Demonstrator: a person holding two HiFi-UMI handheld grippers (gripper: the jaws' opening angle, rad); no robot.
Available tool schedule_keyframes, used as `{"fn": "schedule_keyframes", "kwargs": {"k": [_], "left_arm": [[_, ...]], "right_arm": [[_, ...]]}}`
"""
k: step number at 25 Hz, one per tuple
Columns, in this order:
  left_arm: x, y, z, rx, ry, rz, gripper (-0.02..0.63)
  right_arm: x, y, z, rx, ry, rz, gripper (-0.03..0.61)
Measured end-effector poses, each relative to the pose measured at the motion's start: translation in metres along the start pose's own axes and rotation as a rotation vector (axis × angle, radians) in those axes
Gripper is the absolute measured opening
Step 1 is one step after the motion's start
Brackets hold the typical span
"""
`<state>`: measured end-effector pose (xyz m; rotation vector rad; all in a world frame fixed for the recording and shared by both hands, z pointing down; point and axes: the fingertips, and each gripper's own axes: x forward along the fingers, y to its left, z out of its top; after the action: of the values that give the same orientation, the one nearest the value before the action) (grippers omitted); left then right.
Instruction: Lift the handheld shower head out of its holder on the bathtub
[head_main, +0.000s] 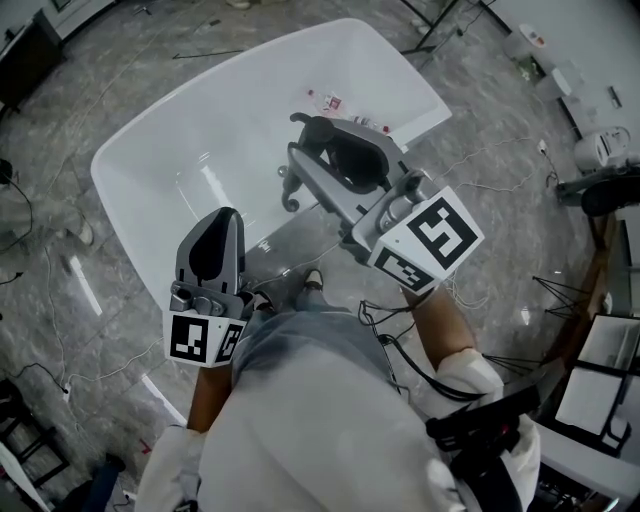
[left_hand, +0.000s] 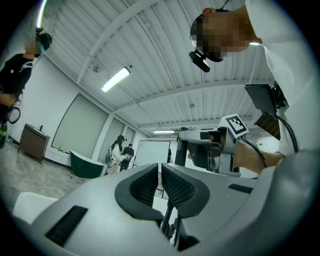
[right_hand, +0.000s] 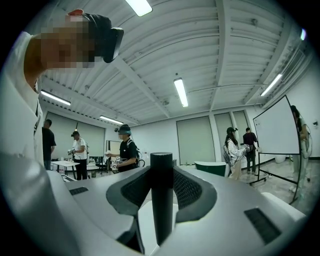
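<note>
Well, the big white bathtub (head_main: 150, 170) fills most of the floor in front of the person, and both tools are held out over it. The right gripper (head_main: 298, 135) is squeezed on the shower head (right_hand: 161, 170), a dark round stick that stands straight up between its jaws. The left gripper (head_main: 225, 215) is pinched closed with nothing in it and hangs close to the person's body. So I think the grab is done, and the lift is the part that is left, or it has only just begun. Under the right gripper there is a curly metal bit (head_main: 288, 190), maybe the holder, but I cannot tell if the stick is out of it yet. From the head view you see the tub and both tools, but the stick is hard to find. The right gripper view shows the stick plainly, but not its lower end. The left gripper view shows that grip from the side.
</note>
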<state>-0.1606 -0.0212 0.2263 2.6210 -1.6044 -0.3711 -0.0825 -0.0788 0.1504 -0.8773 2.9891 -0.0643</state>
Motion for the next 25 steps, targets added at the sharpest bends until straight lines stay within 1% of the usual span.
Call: {"fn": "schedule_keyframes", "kwargs": {"k": [3,11,16,21,25], "left_arm": [[0.001,0.0,0.006,0.017,0.002,-0.001,0.018],[0.004,-0.011,0.009,0.017,-0.001,-0.006,0.018],[0.004,-0.007,0.013,0.016,-0.003,-0.007,0.018],[-0.001,-0.017,0.007,0.017,-0.004,-0.003,0.018],[0.004,-0.012,0.015,0.019,-0.006,-0.005,0.018]], "right_arm": [[0.001,0.0,-0.001,-0.002,0.006,-0.005,0.141],[-0.009,-0.006,-0.005,-0.004,0.014,-0.016,0.141],[-0.005,-0.006,-0.005,-0.004,0.024,-0.018,0.141],[-0.015,-0.004,-0.012,-0.006,0.029,-0.014,0.141],[-0.008,-0.006,-0.008,-0.012,0.035,-0.017,0.141]]}}
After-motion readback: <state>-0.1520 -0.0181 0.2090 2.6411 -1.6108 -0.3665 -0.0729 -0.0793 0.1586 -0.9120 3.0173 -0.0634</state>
